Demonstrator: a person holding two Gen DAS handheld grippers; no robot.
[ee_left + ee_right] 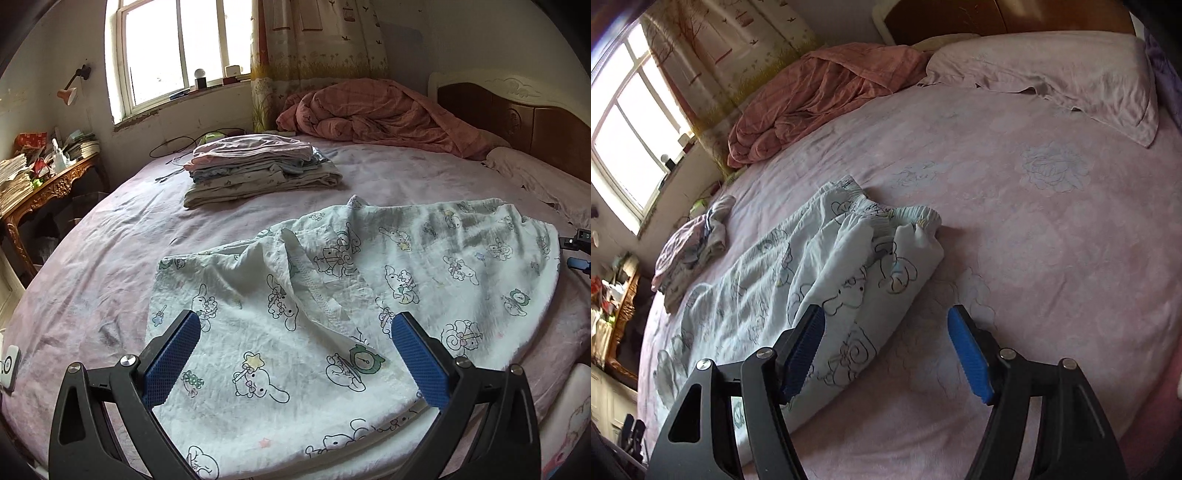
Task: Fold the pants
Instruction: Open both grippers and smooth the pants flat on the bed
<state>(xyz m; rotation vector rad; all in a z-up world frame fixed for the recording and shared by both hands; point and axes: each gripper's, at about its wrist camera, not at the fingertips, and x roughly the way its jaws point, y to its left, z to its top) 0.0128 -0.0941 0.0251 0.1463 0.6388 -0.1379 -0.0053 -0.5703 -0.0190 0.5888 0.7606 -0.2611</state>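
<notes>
White pants (351, 295) printed with cartoon rabbits lie spread and creased on the pink bed sheet (110, 258). My left gripper (295, 325) hovers over their near part, open, blue pads wide apart with nothing pinched. In the right wrist view the same pants (820, 280) lie folded lengthwise, the elastic waistband (908, 218) at the far end. My right gripper (886, 325) stands open just above the pants' near edge, its left pad over the cloth and its right pad over bare sheet. The tip of the right gripper (578, 254) shows at the far right of the left wrist view.
A stack of folded clothes (255, 166) sits on the bed toward the window. A rumpled red-pink quilt (376, 114) and a pillow (1052, 70) lie by the wooden headboard (535, 125). A cluttered ornate side table (40, 177) stands left of the bed.
</notes>
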